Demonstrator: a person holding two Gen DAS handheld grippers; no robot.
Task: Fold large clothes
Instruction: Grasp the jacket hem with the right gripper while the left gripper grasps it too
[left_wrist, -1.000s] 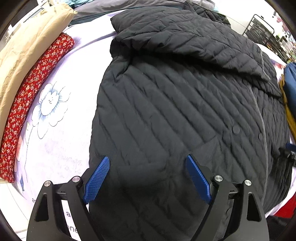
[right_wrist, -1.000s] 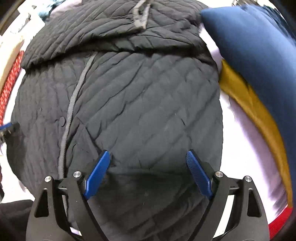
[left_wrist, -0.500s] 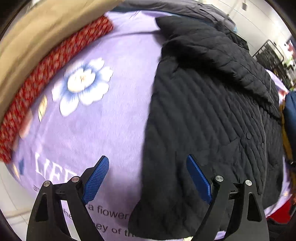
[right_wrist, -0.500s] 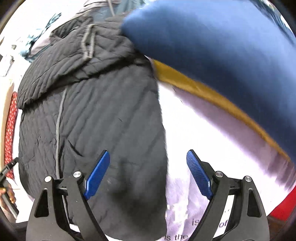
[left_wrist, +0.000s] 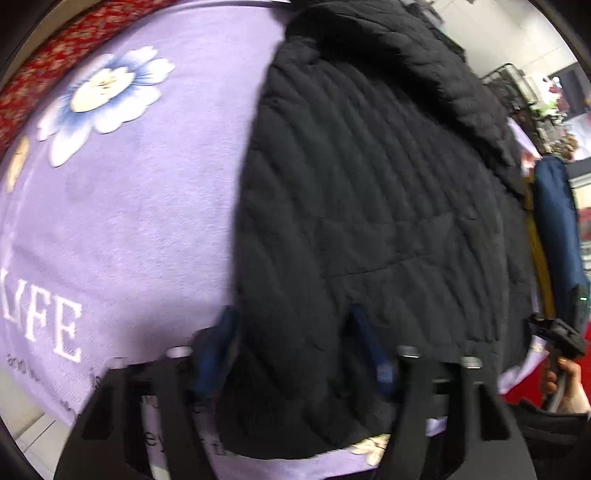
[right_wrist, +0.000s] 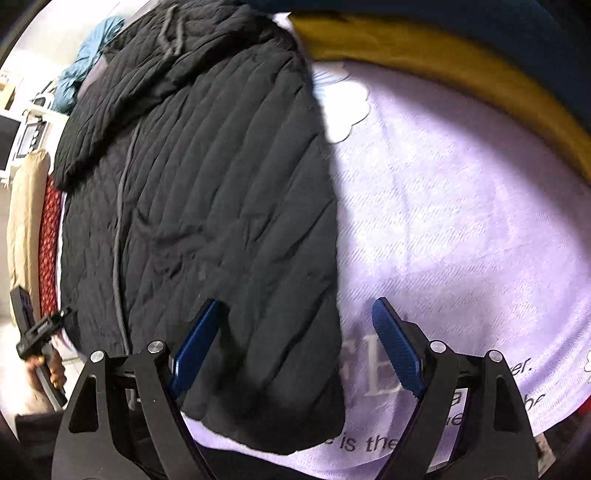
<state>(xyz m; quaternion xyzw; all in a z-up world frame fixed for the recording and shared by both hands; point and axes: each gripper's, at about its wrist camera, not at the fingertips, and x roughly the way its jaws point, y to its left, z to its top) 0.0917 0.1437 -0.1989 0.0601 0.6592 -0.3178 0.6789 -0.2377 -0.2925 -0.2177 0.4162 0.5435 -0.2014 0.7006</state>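
A black quilted jacket (left_wrist: 369, 206) lies flat on a purple blanket (left_wrist: 140, 221), collar end far from me. My left gripper (left_wrist: 295, 347) is down at the jacket's near left hem corner, jaws apart, the fabric between the blurred blue fingers (left_wrist: 221, 343). In the right wrist view the jacket (right_wrist: 207, 206) fills the left half. My right gripper (right_wrist: 295, 343) is open over its near right hem corner; the left finger (right_wrist: 195, 343) sits on the fabric, the right one over the blanket (right_wrist: 461, 221).
A red floral cloth (left_wrist: 55, 55) and a beige cloth (right_wrist: 22, 221) lie along the blanket's left side. A mustard cloth (right_wrist: 461, 74) and a dark blue item (left_wrist: 557, 229) lie on the right. The blanket's near edge runs under both grippers.
Both grippers moved outward from over the jacket's middle to its two near hem corners and lower. The left view is now blurred with motion and its jaws look narrower.
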